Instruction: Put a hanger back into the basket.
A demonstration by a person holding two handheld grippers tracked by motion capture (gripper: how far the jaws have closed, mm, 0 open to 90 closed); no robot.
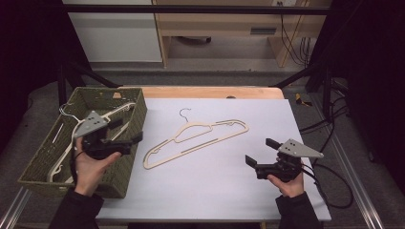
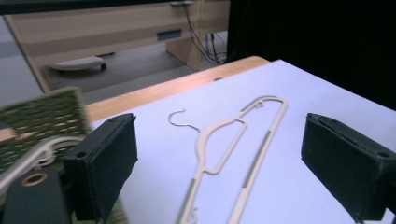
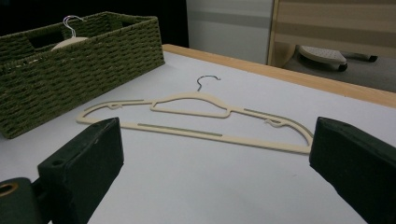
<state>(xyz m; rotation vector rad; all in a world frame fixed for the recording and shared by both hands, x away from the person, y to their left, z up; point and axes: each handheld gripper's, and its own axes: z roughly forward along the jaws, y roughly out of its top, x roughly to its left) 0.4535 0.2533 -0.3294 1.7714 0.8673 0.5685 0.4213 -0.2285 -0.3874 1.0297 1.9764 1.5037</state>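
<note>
High view first: the hanger (image 1: 196,138) lies flat on the pale grey tabletop (image 1: 215,191), a slim cream-coloured thing with a matte, velvety look, sloped shoulders, a straight bottom bar and a thin bent wire hook (image 1: 185,113) at its top. Small notches cut into each shoulder, and darker strips run along the bar, as the right gripper view shows the hanger (image 3: 196,119) up close. It sits just right of the basket (image 1: 45,164), apart from it, hook pointing toward the table's far edge.

That basket is woven, olive green, rectangular with straight walls and a coarse rope-like weave. Inside it lies another cream hanger (image 1: 64,143) with its own wire hook.

Left gripper (image 1: 126,131) hangs above the basket's right wall, its blocky black jaws spread wide with nothing between them. Right gripper (image 1: 260,151) rests low on the tabletop, well to the right of the basket and beyond the hanger's bar, jaws likewise parted and empty. A strip of bare wood (image 1: 210,92) edges the table behind the basket.
</note>
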